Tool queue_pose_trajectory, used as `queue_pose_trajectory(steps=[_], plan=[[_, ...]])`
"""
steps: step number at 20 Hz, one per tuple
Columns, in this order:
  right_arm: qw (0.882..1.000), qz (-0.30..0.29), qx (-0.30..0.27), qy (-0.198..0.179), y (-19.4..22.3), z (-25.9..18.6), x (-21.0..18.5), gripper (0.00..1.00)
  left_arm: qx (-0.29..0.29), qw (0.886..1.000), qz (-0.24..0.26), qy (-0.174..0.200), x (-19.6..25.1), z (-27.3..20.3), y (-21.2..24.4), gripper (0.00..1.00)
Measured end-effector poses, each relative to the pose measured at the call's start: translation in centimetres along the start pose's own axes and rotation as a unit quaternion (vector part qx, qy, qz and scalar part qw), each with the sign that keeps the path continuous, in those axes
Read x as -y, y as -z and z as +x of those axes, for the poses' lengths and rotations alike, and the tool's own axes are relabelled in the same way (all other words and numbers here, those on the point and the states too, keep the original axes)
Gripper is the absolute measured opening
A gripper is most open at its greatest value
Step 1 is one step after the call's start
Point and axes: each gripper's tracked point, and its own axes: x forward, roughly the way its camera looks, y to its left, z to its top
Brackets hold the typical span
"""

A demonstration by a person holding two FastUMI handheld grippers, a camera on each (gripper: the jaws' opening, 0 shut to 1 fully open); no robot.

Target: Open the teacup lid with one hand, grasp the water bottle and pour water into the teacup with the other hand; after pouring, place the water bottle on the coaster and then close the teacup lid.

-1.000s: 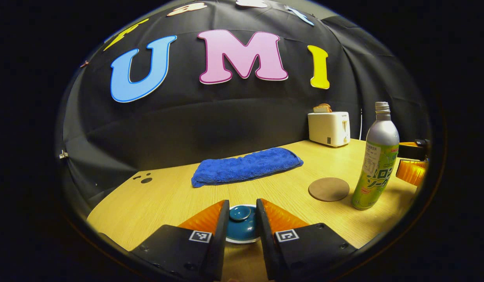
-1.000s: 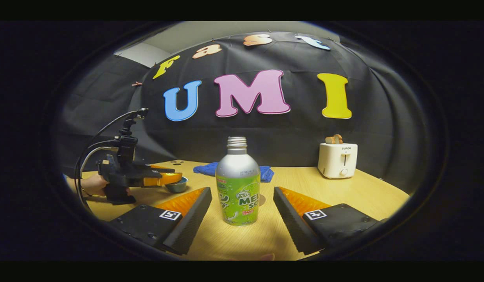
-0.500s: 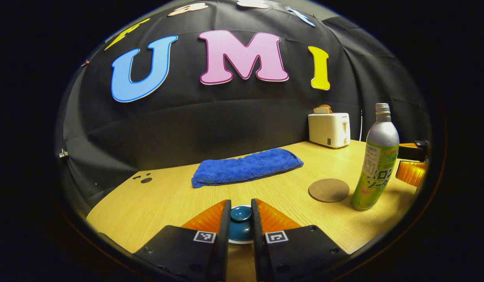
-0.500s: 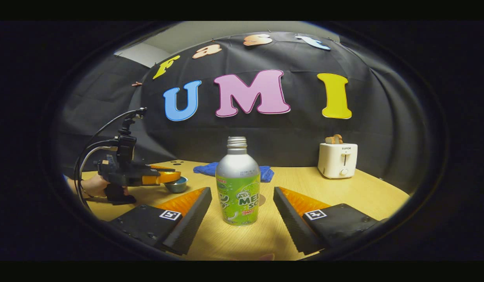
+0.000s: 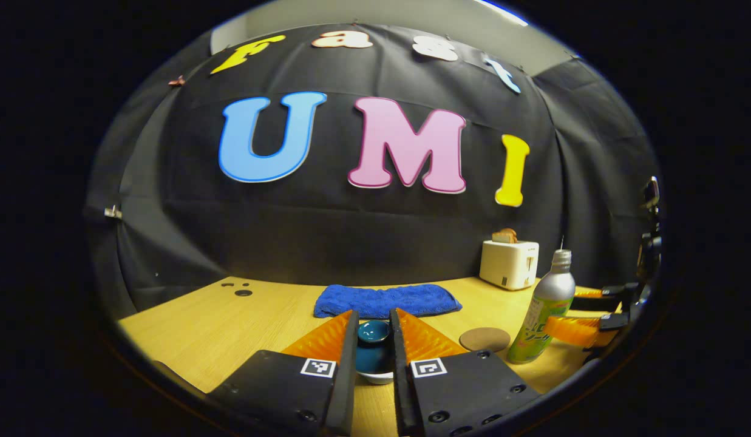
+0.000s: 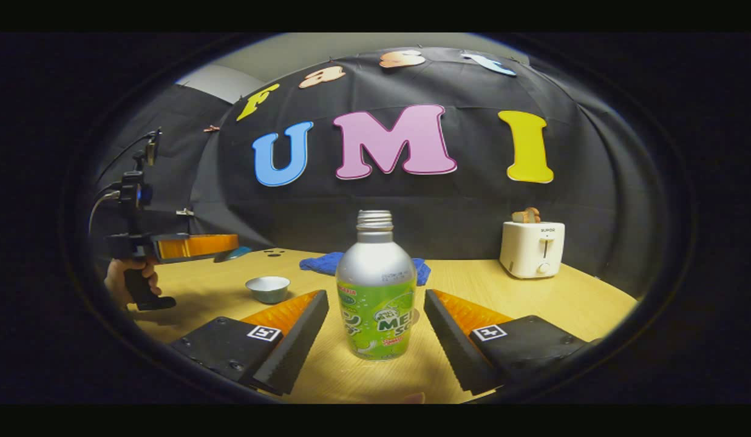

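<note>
Lifted clear of the teacup (image 6: 267, 288), the lid (image 5: 373, 347) sat pinched in the left gripper (image 5: 373, 340) | right gripper (image 6: 375, 328) spread around the water bottle (image 6: 376, 291), ready to grasp.

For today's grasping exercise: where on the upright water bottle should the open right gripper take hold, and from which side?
Grip the water bottle on its wide, straight body, below the tapering shoulder. Come in level from the near side, where the right gripper has one finger on each side.

Blue towel (image 5: 387, 301) lies flat at the back of the wooden counter (image 5: 272, 312), near the wall. White toaster (image 6: 532, 249) stands upright off to the right, bread (image 6: 526, 215) poking from its slot.
</note>
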Motion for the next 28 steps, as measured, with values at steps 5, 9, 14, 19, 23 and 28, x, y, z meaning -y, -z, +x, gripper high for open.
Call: queue_pose_trajectory(steps=[5, 9, 14, 19, 23, 28], plan=[[1.000, 0.000, 0.000, 0.014, 0.0, 1.1, 0.0, 0.98, 0.000, 0.999, -0.029, -0.022, -2.4, -2.5, 0.8, 0.31], [1.000, 0.000, -0.002, 0.010, 0.0, 1.5, -0.4, 0.96, 0.001, 0.998, -0.061, -0.030, -4.0, -3.3, 1.6, 0.31], [0.999, -0.042, -0.009, 0.019, -0.2, 2.7, -0.3, 0.80, 0.017, 0.995, -0.101, -0.017, -4.7, -4.5, 0.8, 0.31], [0.976, -0.213, -0.022, 0.034, -2.3, 4.8, -1.5, 0.79, 0.031, 0.996, -0.079, -0.026, -6.0, -5.3, -0.4, 0.31], [0.926, -0.376, -0.042, 0.018, -2.9, 6.8, -3.5, 0.79, 0.028, 0.996, -0.076, -0.039, -7.4, -5.4, -0.2, 0.30], [0.851, -0.523, -0.054, -0.010, -2.0, 8.7, -5.2, 0.78, 0.022, 0.995, -0.081, -0.055, -9.0, -5.7, 0.1, 0.31]])
